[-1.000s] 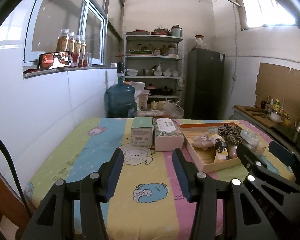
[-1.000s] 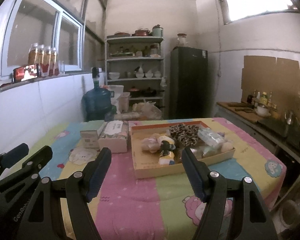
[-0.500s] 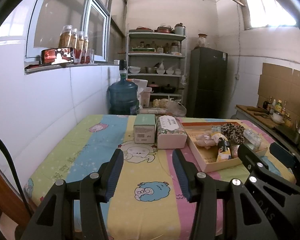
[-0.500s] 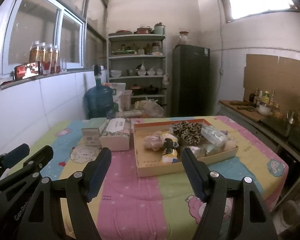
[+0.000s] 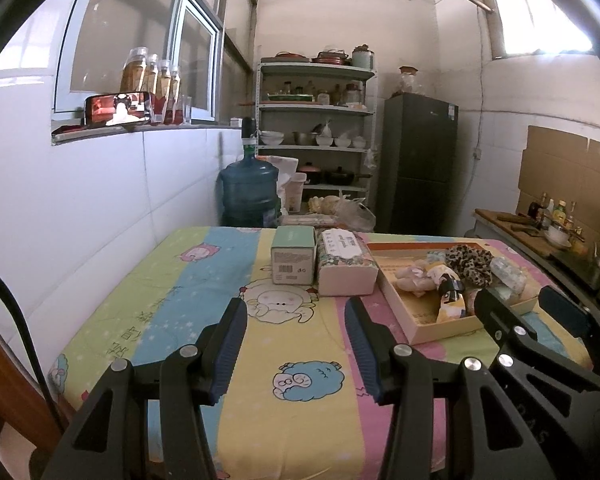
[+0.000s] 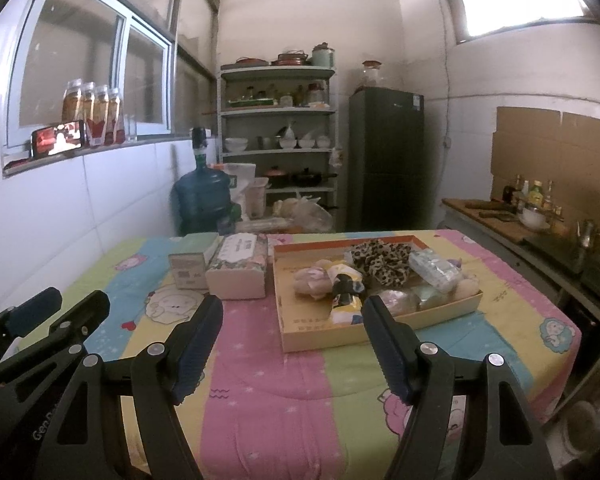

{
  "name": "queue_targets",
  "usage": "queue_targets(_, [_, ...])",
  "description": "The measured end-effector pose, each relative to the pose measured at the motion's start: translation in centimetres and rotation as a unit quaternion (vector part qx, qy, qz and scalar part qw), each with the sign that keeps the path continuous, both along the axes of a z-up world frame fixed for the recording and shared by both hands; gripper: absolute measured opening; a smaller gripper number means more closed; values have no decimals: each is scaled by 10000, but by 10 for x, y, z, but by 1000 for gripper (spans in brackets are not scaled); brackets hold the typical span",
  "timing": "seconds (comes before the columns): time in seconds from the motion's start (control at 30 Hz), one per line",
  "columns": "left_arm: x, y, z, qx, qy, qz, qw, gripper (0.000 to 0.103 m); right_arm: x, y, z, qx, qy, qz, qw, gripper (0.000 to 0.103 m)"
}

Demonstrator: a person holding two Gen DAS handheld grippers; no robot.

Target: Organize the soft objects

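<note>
Hanging over the near end of the table (image 5: 204,276), the left gripper (image 5: 296,312) had its jaws spread wide and held nothing. Under it was a stripy cloth with a cartoon sheep (image 5: 278,306) and a little blue cloud animal (image 5: 308,378) printed on it. The right gripper (image 6: 292,316) was wide apart too, with nothing between its blue pads (image 6: 198,350) — it hung above the pink and green stripes, just short of the tray. The tray (image 6: 320,334) was a flat cardboard one with an orange rim, and it lay on the right part of the table. The soft things were all inside it: a leopard-spot scrunchie (image 6: 380,260) at the back, a pale pink fluffy thing (image 6: 310,280) on the left, a yellow and black cloth piece (image 6: 344,294) in the middle, and a shiny clear packet (image 6: 434,268) on the right. A few more pale round things lay along the front of the tray, but they were too blurry to tell apart. Just left of the tray stood a tissue pack (image 6: 240,270) with a flowery top, touching a small green box (image 6: 190,262) beside it. Neither gripper was touching anything. Behind the table stood a big blue water bottle (image 5: 250,192), a shelf (image 5: 316,128) with bowls and pots, and a dark fridge (image 5: 420,164).
</note>
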State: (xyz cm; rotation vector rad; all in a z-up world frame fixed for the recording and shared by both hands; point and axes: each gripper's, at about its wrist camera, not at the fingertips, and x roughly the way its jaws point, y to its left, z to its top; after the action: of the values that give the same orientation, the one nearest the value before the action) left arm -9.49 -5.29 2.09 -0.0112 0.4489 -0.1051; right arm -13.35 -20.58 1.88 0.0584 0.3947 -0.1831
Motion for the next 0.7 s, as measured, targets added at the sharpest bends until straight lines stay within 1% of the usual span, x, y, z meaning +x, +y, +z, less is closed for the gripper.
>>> queue_targets(0.7, [1, 0, -2, 15, 10, -2, 10000, 51, 0, 1, -2, 32, 17, 28, 10000, 74])
